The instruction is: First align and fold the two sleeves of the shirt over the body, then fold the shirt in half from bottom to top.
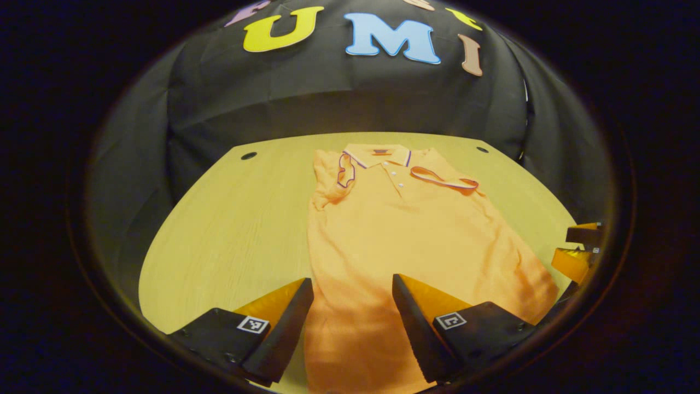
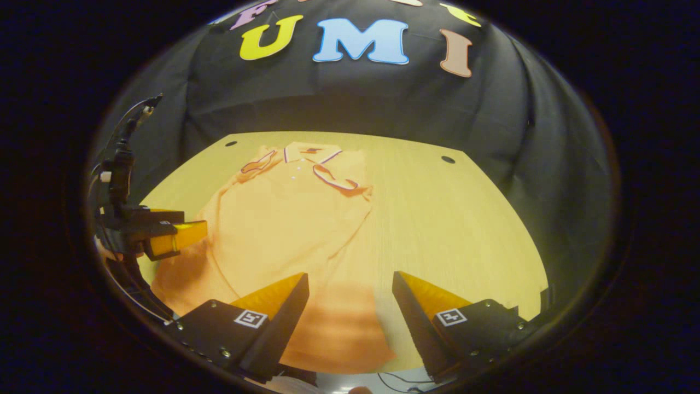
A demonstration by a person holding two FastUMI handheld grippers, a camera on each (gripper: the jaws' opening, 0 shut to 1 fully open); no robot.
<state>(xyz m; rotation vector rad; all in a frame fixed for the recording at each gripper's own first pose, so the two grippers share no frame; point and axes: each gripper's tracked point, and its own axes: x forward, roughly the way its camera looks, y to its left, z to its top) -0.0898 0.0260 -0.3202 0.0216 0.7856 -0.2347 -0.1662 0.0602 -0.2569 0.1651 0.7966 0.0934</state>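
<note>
Both fingers of the left gripper [image 1: 353,306] stand well apart at the bottom of the left gripper view, with the lower body of the shirt [image 1: 394,230] between them and nothing clamped. That orange polo shirt lies flat, front up, on the desk [image 1: 229,219], its collar [image 1: 377,156] toward the far edge and its hem toward the near edge. Both short sleeves are already folded inward over the chest: the striped cuff of one sleeve [image 1: 344,175] lies beside the collar, and the cuff of the other sleeve [image 1: 443,180] lies across the opposite shoulder. In the right gripper view, the right gripper [image 2: 350,306] is likewise spread open and holds nothing; the shirt's [image 2: 284,219] near corner and hem lie between its fingers, beside bare desk [image 2: 448,230]. The left gripper [image 2: 169,235] appears at the left of that view above the shirt's side edge. Two dark round holes [image 1: 249,156] [image 1: 482,149] sit near the far corners of the desk.
</note>
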